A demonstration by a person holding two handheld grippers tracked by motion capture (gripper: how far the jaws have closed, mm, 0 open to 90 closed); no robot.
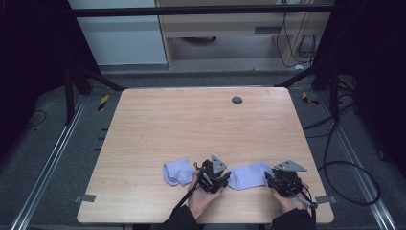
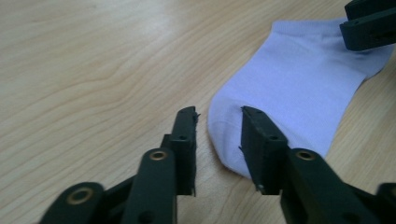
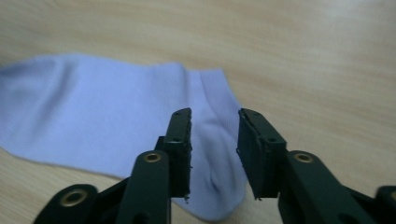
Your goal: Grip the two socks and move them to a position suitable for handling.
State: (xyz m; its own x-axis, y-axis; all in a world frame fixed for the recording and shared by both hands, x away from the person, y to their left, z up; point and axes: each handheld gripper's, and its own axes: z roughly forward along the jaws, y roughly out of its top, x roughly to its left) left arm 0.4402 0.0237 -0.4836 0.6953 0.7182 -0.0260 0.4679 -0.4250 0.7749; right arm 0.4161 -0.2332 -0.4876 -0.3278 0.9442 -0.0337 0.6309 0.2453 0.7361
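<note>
Two pale lavender socks lie near the front edge of the wooden table [image 1: 191,124]. One sock [image 1: 249,175] lies flat between my two grippers. My left gripper [image 1: 225,176] is open at its toe end, and the sock [image 2: 289,88] edge shows in the gap of the left gripper [image 2: 218,116]. My right gripper [image 1: 269,177] is open at the other end, its jaws standing over the sock [image 3: 93,112] cuff, as the right gripper [image 3: 214,116] view shows. The other sock [image 1: 176,171] lies bunched just left of my left hand, untouched.
A dark round grommet [image 1: 237,100] sits in the table's far middle. The right gripper's black jaws [image 2: 369,23] show at the top right of the left gripper view. Black frame legs and cables [image 1: 344,167] stand on the floor around the table.
</note>
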